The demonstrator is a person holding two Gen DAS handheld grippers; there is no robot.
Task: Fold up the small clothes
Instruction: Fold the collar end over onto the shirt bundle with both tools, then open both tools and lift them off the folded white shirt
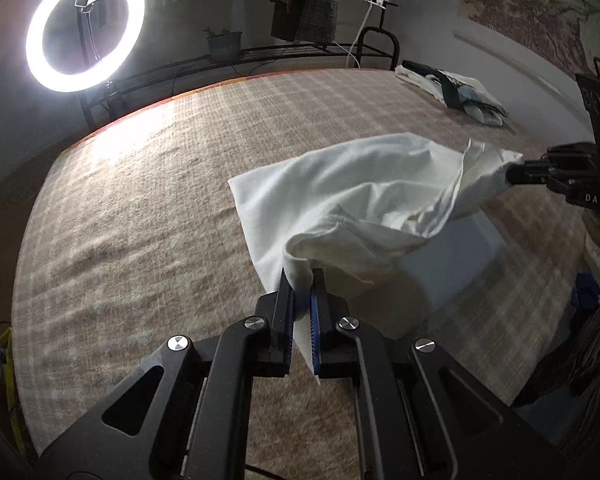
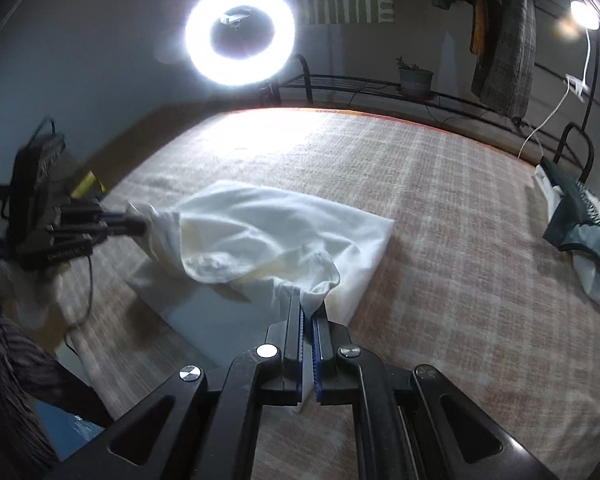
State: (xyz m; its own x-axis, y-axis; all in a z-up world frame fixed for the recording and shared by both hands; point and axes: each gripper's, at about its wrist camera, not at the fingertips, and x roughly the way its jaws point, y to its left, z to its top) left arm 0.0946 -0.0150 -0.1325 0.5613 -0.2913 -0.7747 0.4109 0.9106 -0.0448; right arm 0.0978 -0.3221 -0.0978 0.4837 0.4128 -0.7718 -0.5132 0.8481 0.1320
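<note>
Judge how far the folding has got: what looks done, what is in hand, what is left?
Done: a pile of folded clothes lies at the bed's far side. In hand: the left gripper and right gripper each pinch an edge of the white garment, lifted over the plaid bedcover, its far part resting there. Left: laying it flat and finishing the fold.

Both tongs, left [image 1: 302, 280] and right [image 2: 309, 312], angled downward, jaws seemingly clamped tight on cloth
</note>
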